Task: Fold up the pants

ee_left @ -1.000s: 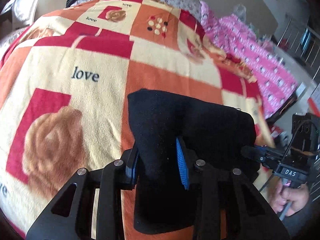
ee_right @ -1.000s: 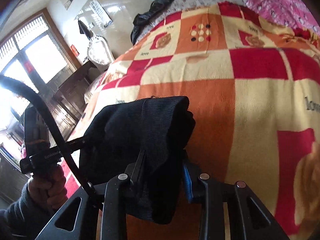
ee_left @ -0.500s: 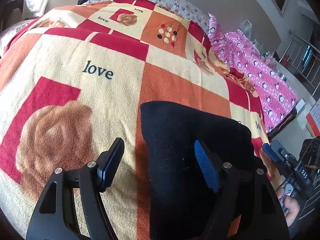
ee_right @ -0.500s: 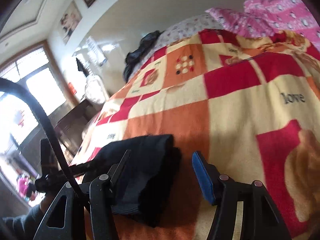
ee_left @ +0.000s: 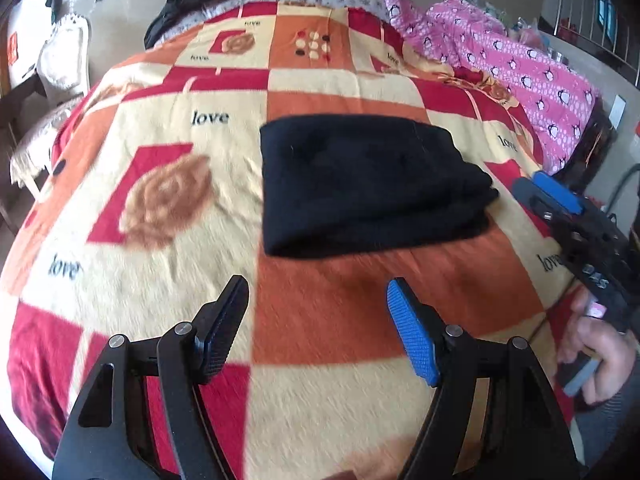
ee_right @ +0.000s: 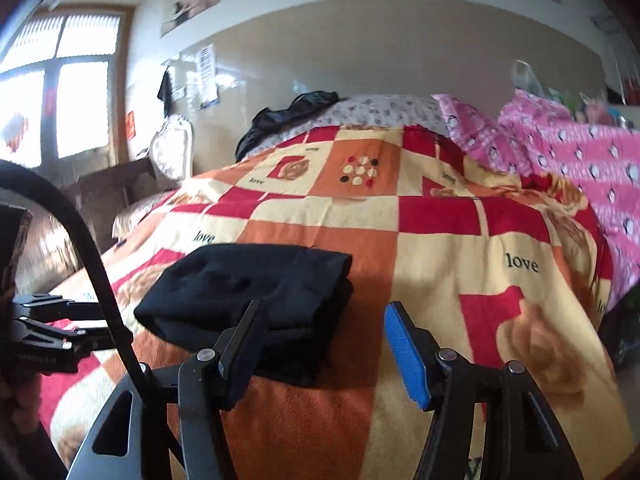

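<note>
The black pants lie folded into a thick rectangle on the checked blanket; they also show in the right wrist view. My left gripper is open and empty, held back from the near edge of the pants. My right gripper is open and empty, just off the right end of the fold. It also shows at the right edge of the left wrist view, and the left gripper shows at the left of the right wrist view.
A pink penguin-print quilt lies along the bed's right side. A dark garment is heaped at the head of the bed. A dark wooden table and a window stand to the left.
Both grippers opened, let go of the pants and drew back toward the near edge of the bed. The pants now rest folded on the blanket.
</note>
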{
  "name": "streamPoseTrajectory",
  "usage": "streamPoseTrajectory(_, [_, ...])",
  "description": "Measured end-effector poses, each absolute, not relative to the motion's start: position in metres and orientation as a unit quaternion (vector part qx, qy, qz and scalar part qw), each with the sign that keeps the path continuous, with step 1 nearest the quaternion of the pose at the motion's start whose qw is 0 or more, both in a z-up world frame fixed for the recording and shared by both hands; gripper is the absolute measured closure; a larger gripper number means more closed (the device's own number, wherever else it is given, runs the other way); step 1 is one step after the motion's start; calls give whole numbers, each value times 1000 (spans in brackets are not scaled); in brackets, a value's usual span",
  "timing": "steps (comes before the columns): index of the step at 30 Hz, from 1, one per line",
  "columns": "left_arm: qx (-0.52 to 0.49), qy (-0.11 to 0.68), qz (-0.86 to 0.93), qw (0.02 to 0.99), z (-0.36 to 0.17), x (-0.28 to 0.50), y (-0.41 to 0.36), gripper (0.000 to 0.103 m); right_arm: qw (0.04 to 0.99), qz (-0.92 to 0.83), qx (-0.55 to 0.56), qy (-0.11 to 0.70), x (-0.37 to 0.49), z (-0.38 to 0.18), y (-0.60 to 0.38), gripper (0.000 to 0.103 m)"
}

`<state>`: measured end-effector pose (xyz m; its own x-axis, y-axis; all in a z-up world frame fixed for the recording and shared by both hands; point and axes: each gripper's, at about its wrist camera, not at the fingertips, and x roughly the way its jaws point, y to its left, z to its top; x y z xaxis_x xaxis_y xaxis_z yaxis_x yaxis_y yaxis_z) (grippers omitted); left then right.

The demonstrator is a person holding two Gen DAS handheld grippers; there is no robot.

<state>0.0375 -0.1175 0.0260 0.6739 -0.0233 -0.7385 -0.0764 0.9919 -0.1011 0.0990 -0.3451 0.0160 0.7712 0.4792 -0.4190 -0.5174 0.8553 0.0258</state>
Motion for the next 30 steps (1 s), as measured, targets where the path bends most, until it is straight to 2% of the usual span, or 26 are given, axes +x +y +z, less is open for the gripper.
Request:
streamPoseTrajectory(9, [-62, 412, 27, 909, 29, 21, -124, 30, 936, 255, -29, 239, 108, 9, -349, 44])
streamPoseTrajectory(30, [-65, 427, 6, 902, 23, 32, -133, 30, 935, 271, -56, 222, 98, 11, -339, 44])
